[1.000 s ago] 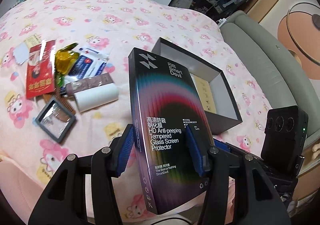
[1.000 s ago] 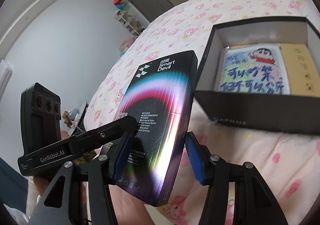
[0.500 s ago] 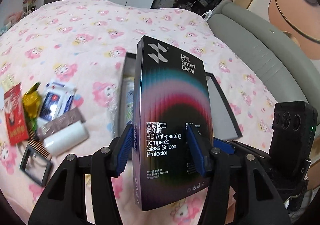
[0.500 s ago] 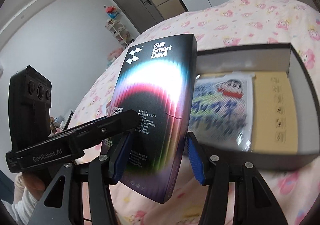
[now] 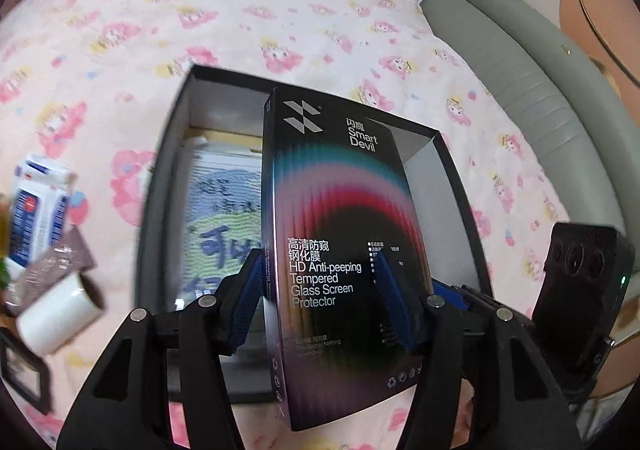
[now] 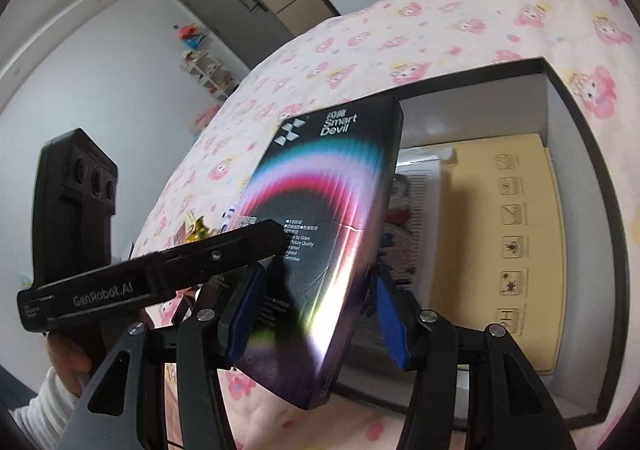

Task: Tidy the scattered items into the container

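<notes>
A black "Smart Devil" screen protector box (image 5: 344,210) hangs tilted above the open dark container (image 5: 160,178). My left gripper (image 5: 318,290) has its blue pads on the box's lower part. My right gripper (image 6: 316,310) is closed on the same box (image 6: 320,210) from the other side. The container (image 6: 592,154) lies on the pink bedspread and holds a cartoon cloth picture (image 5: 216,218) and a tan cardboard sheet (image 6: 500,230). The box hides part of the container's inside.
A white roll (image 5: 60,314), a brown packet (image 5: 60,262), a blue-white packet (image 5: 36,210) and a black frame (image 5: 20,370) lie left of the container. A grey padded edge (image 5: 520,70) runs along the right. A hand in a white sleeve (image 6: 60,362) holds the left gripper.
Both grippers have carried the box from beside the container to above its opening. The loose items have slid to the left edge of the left wrist view.
</notes>
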### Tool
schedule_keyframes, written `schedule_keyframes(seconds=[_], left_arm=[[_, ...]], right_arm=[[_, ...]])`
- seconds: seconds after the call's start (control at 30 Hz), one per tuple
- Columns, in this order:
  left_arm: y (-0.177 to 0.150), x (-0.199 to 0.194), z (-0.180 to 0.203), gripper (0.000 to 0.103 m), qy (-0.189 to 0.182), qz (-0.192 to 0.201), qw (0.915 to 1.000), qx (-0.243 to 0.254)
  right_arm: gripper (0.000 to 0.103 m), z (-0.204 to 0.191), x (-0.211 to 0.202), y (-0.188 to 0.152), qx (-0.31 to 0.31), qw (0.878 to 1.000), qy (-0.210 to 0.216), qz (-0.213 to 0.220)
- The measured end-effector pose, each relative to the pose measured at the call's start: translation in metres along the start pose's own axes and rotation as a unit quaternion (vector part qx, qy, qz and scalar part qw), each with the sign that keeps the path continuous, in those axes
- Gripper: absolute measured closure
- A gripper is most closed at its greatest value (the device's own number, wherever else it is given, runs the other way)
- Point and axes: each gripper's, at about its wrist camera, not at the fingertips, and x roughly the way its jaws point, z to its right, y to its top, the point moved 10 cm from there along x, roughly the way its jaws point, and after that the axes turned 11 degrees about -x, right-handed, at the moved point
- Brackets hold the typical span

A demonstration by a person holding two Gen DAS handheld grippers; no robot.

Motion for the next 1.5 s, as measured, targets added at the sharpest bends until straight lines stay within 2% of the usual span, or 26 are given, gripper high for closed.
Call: schedule_keyframes(seconds=[0.17, 0.37, 0.53, 0.63, 0.87, 0.93, 0.97, 1.03, 1.27, 1.37, 1.5], left_arm=[[0.004, 0.029, 0.004, 0.045, 0.007, -0.026, 0.9996, -0.009], [-0.01, 0.055, -0.003, 0.052, 0.051, -0.058, 0.997, 0.004], [-0.015, 0.064, -0.008, 0.048, 0.049, -0.07, 0.9963, -0.008], [-0.015, 0.065, -0.009, 0.049, 0.06, -0.075, 0.9953, -0.006], [-0.012, 0.067, -0.015, 0.048, 0.108, -0.087, 0.9903, -0.001], [-0.012, 0.068, -0.017, 0.041, 0.116, -0.092, 0.9889, -0.001], [-0.013, 0.07, -0.017, 0.037, 0.113, -0.097, 0.9889, -0.005], [-0.016, 0.074, -0.014, 0.035, 0.107, -0.104, 0.9886, -0.014], [-0.022, 0.082, 0.001, 0.036, 0.102, -0.127, 0.9866, -0.01], [-0.026, 0.084, 0.01, 0.038, 0.093, -0.134, 0.9866, -0.009], [-0.031, 0.086, 0.022, 0.048, 0.067, -0.141, 0.9877, -0.005]], right_arm=[[0.053, 0.016, 0.012, 0.001, 0.006, 1.0, -0.015, -0.02], [0.053, 0.027, 0.03, -0.008, -0.011, 0.997, -0.055, -0.06], [0.055, 0.034, 0.036, -0.015, -0.019, 0.994, -0.085, -0.073], [0.055, 0.038, 0.037, -0.015, -0.009, 0.994, -0.085, -0.071], [0.055, 0.047, 0.015, 0.0, -0.012, 0.991, -0.13, -0.034], [0.055, 0.054, 0.008, 0.001, -0.008, 0.989, -0.143, -0.029], [0.055, 0.057, 0.006, 0.001, -0.006, 0.989, -0.147, -0.028], [0.055, 0.06, 0.005, -0.001, -0.002, 0.989, -0.147, -0.033], [0.055, 0.063, 0.005, -0.008, -0.002, 0.989, -0.145, -0.044], [0.055, 0.062, 0.004, -0.009, -0.005, 0.989, -0.143, -0.045], [0.055, 0.062, 0.004, -0.009, -0.008, 0.989, -0.14, -0.045]])
